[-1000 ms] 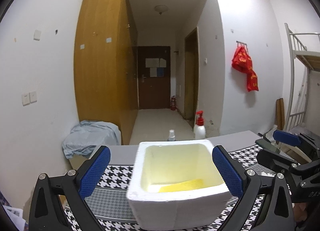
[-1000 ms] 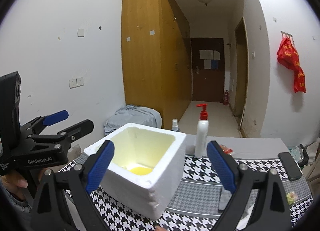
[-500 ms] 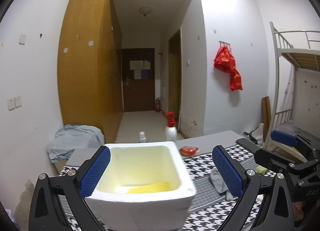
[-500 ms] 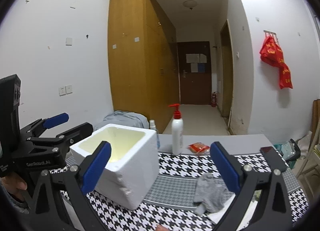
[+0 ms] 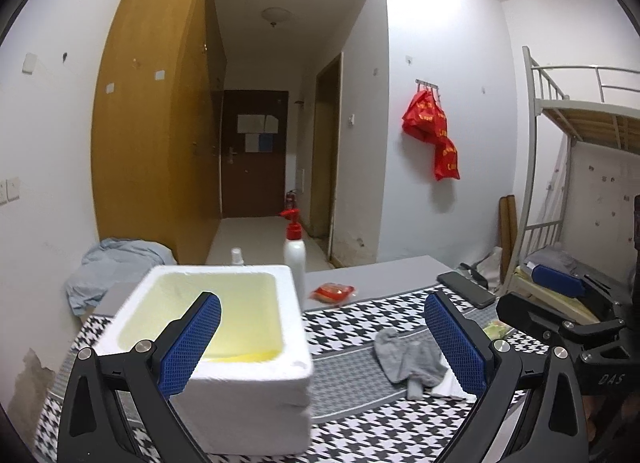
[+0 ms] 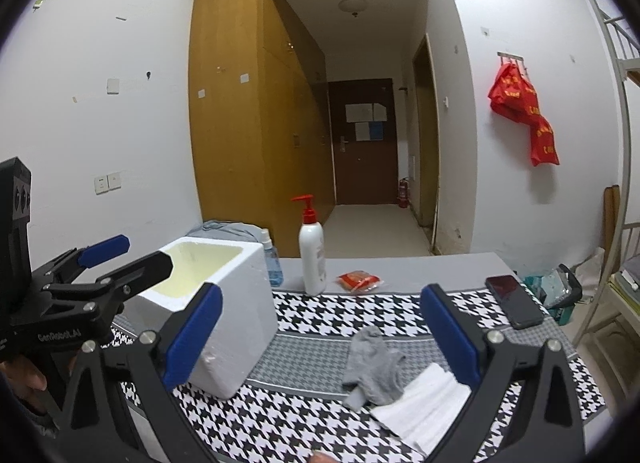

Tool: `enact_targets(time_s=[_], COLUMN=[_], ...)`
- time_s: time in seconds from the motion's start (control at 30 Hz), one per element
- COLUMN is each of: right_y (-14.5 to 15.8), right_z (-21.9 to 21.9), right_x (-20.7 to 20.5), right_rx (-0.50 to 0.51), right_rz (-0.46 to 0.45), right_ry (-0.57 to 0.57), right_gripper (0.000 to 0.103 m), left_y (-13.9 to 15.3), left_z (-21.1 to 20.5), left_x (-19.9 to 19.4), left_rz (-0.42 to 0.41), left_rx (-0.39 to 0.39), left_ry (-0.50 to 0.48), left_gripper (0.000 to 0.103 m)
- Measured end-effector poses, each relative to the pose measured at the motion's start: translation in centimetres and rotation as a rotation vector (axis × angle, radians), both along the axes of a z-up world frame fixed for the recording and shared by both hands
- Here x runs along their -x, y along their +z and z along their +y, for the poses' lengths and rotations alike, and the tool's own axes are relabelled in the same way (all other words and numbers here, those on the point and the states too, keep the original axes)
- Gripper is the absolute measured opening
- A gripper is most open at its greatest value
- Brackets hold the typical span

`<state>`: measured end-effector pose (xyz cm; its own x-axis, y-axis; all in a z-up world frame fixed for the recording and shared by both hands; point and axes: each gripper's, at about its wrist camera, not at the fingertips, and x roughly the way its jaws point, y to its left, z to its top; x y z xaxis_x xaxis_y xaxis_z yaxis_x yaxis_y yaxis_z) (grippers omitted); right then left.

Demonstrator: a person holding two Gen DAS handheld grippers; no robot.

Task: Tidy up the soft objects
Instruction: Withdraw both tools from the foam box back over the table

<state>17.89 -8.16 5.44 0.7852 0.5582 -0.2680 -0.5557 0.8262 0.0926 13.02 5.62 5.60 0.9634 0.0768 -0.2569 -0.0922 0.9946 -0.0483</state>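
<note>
Both grippers hang above the houndstooth cloth [image 6: 360, 311] with their blue-padded fingers spread wide and nothing between them. Seen from its own camera, the left gripper [image 5: 320, 343] has its left pad in front of the white foam box [image 5: 224, 347], covering part of the box's pale yellow inside; a thin strip of brighter yellow shows low inside the box, too little of it to say what it is. The box's lower front runs out of the frame in that view. The right gripper [image 6: 320, 337] is to the right of the box; its left pad overlaps the box's near corner in the picture, but whether it touches cannot be told.

A crumpled grey sock [image 6: 372, 367] lies on the cloth to the right of the box, well apart from it. Its far end overlaps a folded white cloth [image 6: 420, 411], whose near edge is cut off by the right gripper's arm and the frame. In the left view the white cloth is mostly hidden behind the left gripper's right pad.

Behind the box, at the cloth's far edge, stand a white pump bottle [image 6: 312, 259] with a red top and a small clear spray bottle [image 6: 272, 259], the latter partly hidden by the box. A red packet [image 6: 358, 279] lies to the right of the pump bottle, and a dark phone [image 6: 514, 301] farther right still. Part of a hand [image 6: 24, 379] shows under the left gripper's body at the frame edge.
</note>
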Motion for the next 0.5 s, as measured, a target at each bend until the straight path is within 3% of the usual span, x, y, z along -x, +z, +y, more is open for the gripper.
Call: enact_targets(time_s=[0.3,0.5], right_y=[-1.8,-3.6], right_z=[-2.6,-4.5], right_x=[0.4,-0.1], right_rx=[0.013,0.028], right_rz=[-0.006,0.043], right_ry=[-0.074,-0.089], right_gripper=[0.101,0.101], left_y=[-2.0,-3.1], left_z=[-1.7,-3.2], left_x=[0.6,0.7], left_rz=[-0.019,0.006], left_rx=[0.004,0.018], left_ry=[0.017,-0.016], left_gripper=[0.102,0.102])
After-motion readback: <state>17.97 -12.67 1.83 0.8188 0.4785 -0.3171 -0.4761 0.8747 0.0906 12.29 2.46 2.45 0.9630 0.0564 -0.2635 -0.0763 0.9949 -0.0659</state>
